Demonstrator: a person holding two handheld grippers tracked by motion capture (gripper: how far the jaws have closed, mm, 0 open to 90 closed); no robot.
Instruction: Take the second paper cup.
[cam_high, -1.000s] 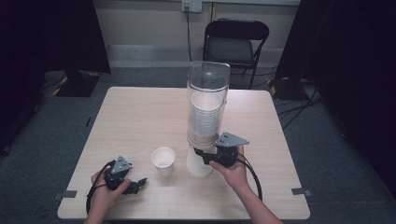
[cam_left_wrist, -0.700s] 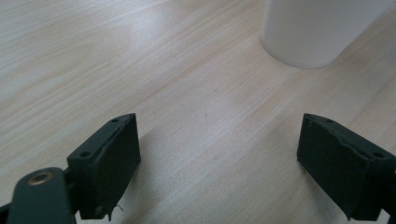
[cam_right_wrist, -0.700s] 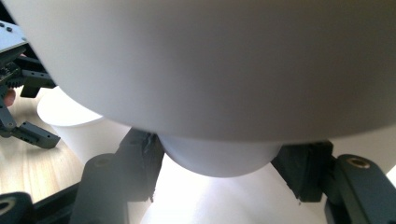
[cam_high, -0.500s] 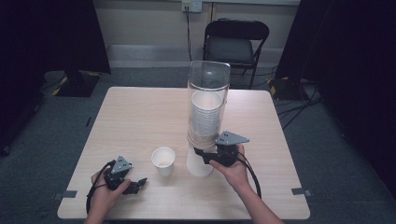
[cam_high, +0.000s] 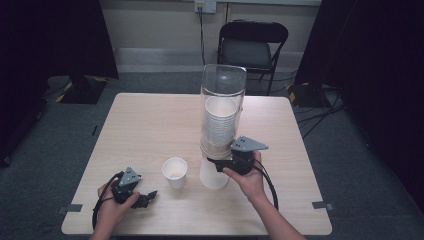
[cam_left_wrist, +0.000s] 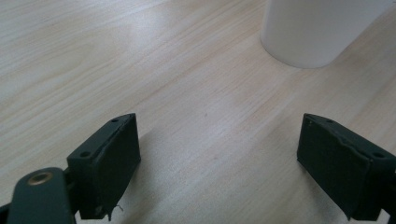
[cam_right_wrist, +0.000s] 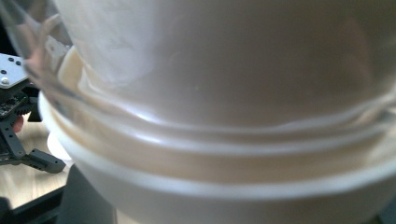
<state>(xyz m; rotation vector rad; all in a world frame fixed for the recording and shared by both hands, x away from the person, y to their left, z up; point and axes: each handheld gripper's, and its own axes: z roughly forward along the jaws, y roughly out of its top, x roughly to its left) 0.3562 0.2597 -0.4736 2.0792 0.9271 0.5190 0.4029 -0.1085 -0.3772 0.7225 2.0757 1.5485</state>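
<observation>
The work in hand is drawing 1 paper cup out of the bottom of the clear cup dispenser (cam_high: 223, 107), which stands upright right of the table's (cam_high: 150, 125) middle, closer to its near edge than its far one. The lowest cup (cam_high: 214, 174) hangs out below the tube's mouth with its foot at or near the tabletop. The right gripper (cam_high: 220, 163) sits against the rim zone just under the tube; its jaws have just been opening, and the cup's upper wall (cam_right_wrist: 224, 196) lies close in front of its camera, but I cannot tell whether the pads touch it.

A paper cup like this is very light, thin-walled and easily crushed. The rolled rim is its stiffest part, so I judge the best hold to be just below that rim, across the cup's width, with a gentle squeeze. The waxy wall may slip, and nested cups tend to stick, so 2 could come out together.

A loose cup (cam_high: 175, 172) stands upright on the table near the near edge, left of the dispenser. The left gripper (cam_high: 145, 199) rests by the near left corner, jaws spread wide over bare wood (cam_left_wrist: 196, 93), holding nothing.
</observation>
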